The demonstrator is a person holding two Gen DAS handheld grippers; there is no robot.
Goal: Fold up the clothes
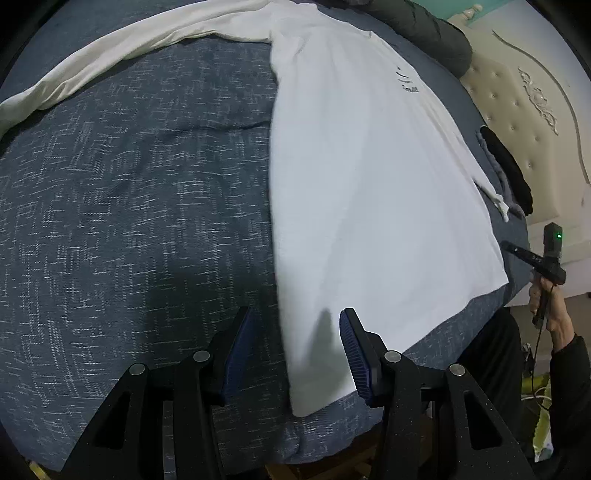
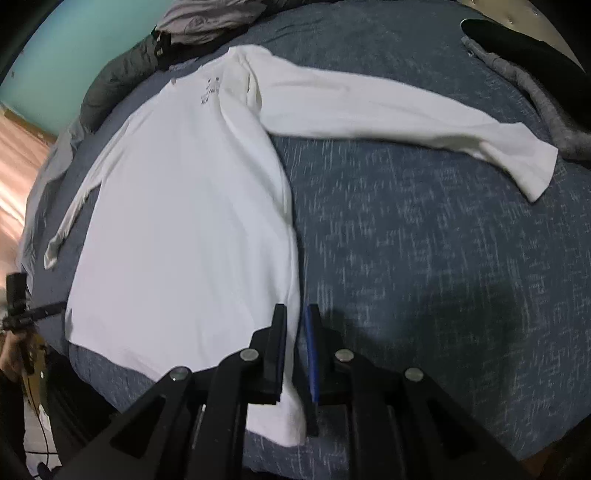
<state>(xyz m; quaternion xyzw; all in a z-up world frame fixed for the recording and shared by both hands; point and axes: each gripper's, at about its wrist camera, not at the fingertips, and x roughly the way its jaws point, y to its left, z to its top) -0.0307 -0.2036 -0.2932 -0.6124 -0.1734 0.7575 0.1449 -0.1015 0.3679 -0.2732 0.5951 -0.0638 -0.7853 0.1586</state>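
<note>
A white long-sleeved shirt (image 1: 369, 192) lies flat on a blue-grey bedspread (image 1: 129, 221), one sleeve stretched out sideways. It also shows in the right wrist view (image 2: 184, 221), its long sleeve (image 2: 388, 110) reaching right. My left gripper (image 1: 295, 328) is open, its jaws on either side of the shirt's bottom corner. My right gripper (image 2: 295, 325) is nearly shut, with the shirt's other bottom corner between its blue pads. The other gripper shows far right in the left wrist view (image 1: 546, 258), held in a hand.
A dark green padded jacket (image 1: 436, 33) lies at the head of the bed. Grey and black clothes (image 2: 535, 74) lie near the sleeve's cuff. A cream tufted headboard (image 1: 524, 110) stands at the right. The bedspread (image 2: 424, 258) ends at the near bed edge.
</note>
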